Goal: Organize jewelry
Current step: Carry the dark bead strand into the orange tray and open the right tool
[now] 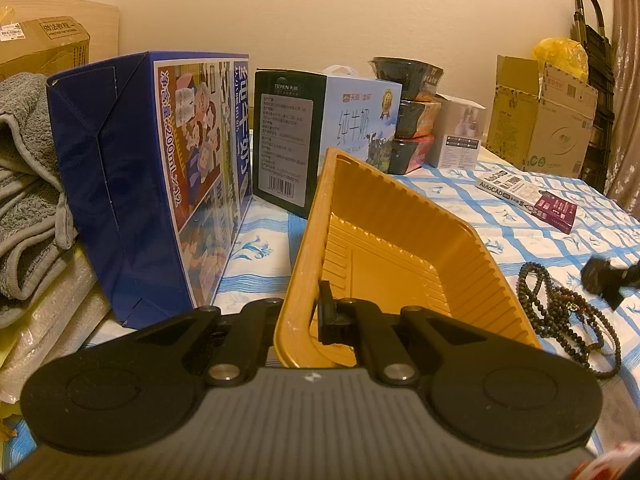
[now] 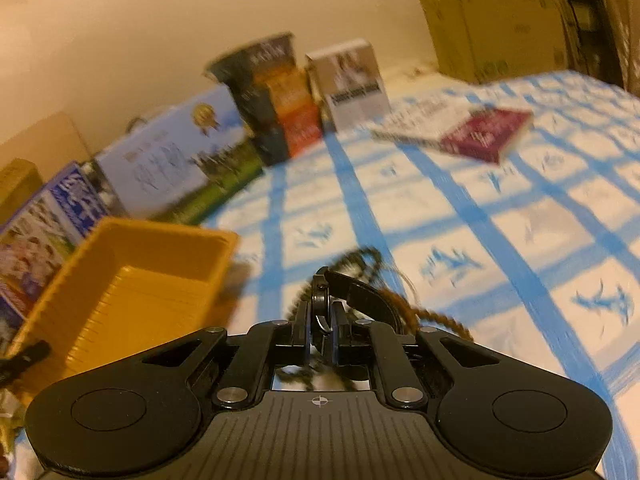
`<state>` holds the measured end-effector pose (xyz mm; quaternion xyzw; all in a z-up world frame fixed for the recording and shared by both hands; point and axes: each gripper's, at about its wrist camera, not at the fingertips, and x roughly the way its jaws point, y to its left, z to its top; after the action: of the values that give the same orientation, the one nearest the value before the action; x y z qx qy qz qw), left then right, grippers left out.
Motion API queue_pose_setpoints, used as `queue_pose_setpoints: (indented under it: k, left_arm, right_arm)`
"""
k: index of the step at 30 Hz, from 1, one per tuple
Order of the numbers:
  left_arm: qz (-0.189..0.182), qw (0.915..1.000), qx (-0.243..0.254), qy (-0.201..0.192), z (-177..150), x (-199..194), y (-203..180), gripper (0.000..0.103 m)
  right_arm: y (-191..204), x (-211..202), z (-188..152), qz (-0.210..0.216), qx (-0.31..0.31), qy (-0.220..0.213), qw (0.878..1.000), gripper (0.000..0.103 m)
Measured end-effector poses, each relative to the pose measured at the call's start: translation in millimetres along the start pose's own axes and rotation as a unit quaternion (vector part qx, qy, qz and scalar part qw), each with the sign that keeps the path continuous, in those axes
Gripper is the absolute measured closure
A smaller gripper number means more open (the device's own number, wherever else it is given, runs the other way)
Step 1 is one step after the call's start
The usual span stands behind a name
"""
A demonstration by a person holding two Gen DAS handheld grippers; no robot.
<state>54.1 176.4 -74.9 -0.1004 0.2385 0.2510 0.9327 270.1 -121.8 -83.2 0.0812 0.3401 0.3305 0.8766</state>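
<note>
In the left wrist view, my left gripper (image 1: 310, 320) is shut on the near wall of a ribbed yellow plastic tray (image 1: 400, 240). One finger (image 1: 332, 312) is inside it, and the tray is tipped up off the cloth. Dark and brown bead strands (image 1: 560, 312) lie in a loose heap right of the tray, with my right gripper (image 1: 604, 280) at their far edge. The right wrist view is blurred. There my right gripper (image 2: 322, 300) is shut on the bead strands (image 2: 432, 318), which trail out around its fingers. The tray (image 2: 132, 280) sits to its left.
The surface is a blue-checked cloth (image 1: 520, 224). Behind the tray stand a blue milk carton box (image 1: 152, 184), a green-and-white milk box (image 1: 320, 128) and stacked cups (image 1: 412, 116). Books (image 1: 532, 196) lie at the right, cardboard boxes (image 1: 540, 120) stand behind them, and folded towels (image 1: 28, 184) are at the left.
</note>
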Motion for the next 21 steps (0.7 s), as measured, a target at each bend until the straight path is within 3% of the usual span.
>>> queue_pose_setpoints:
  k: [7, 14, 21]
  left_arm:
    - [-0.001, 1.0000, 0.001, -0.001, 0.5, -2.2, -1.4, 0.098]
    - [-0.002, 1.0000, 0.000, -0.001, 0.0, -3.5, -2.6, 0.098]
    - [-0.004, 1.0000, -0.001, -0.001, -1.1, -4.9, -2.7, 0.098]
  right_arm:
    - [50.4, -19.4, 10.4, 0.077, -0.029, -0.012, 0.997, 0.094]
    - [114.1, -2.1, -12.8, 0.165, -0.067, 0.033, 0.983, 0.094]
    - [157.6, 35.1, -32.6, 0.195, -0.085, 0.081, 0.974, 0.094]
